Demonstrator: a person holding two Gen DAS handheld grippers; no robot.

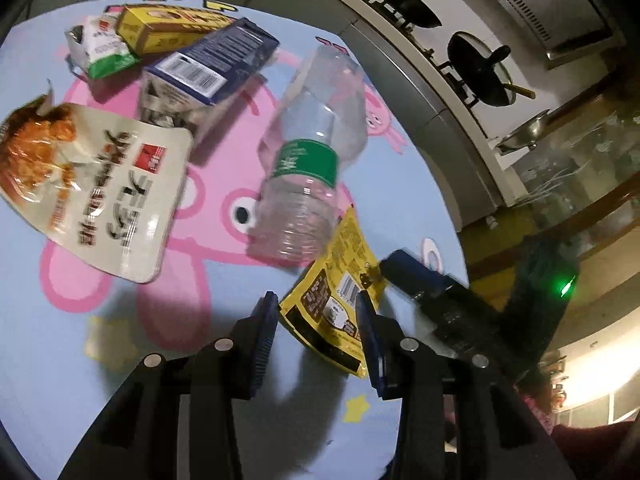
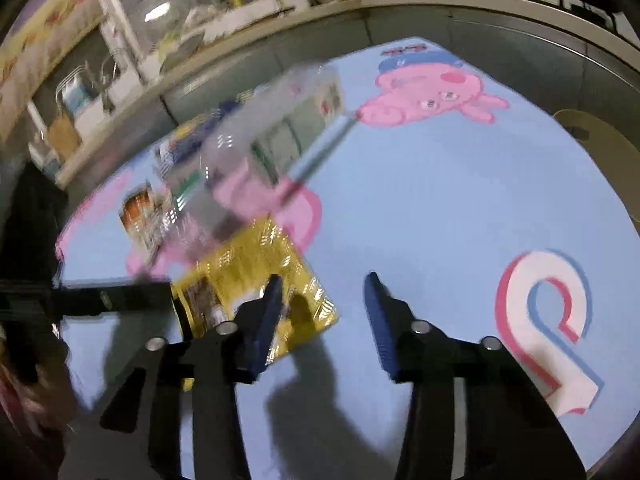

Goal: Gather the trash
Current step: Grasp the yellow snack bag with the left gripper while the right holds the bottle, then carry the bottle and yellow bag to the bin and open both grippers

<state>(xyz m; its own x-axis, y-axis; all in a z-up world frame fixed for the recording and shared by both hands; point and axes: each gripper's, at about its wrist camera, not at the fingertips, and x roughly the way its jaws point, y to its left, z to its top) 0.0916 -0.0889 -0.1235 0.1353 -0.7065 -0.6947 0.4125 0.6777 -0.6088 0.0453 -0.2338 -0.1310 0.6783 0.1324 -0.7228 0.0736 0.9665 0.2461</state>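
the biggest thing in both views is the light blue cartoon tablecloth (image 1: 400,184) with pink pig figures, spread over a round table; a grey kitchen counter (image 1: 420,92) runs past its far edge, with dark pans (image 1: 404,0) on a stove toward 1 o'clock in the left wrist view.

next in size, the trash lies scattered on the cloth. a large white snack pouch (image 1: 100,192) with fried food printed on it sits at 9 o'clock in the left wrist view. a clear plastic bottle (image 1: 308,160) with a green label lies on its side near the centre. a dark blue carton (image 1: 208,76) with a barcode lies at 11 o'clock, its open end toward the camera, with a yellow box (image 1: 168,26) and a small white-and-green packet (image 1: 104,48) beyond it. a yellow sachet (image 1: 336,300) lies flat just below the bottle, toward 5 o'clock.

the left gripper (image 1: 316,308) hovers with its jaws partly open; the sachet shows in the gap between them, but the pads are not pressing it. the right gripper (image 2: 324,292) is also partly open, nothing between its jaws, only bare cloth; its left finger (image 2: 268,312) overlaps the sachet's edge (image 2: 248,272). in this blurred view the other gripper's arm (image 2: 112,300) reaches in from 9 o'clock.
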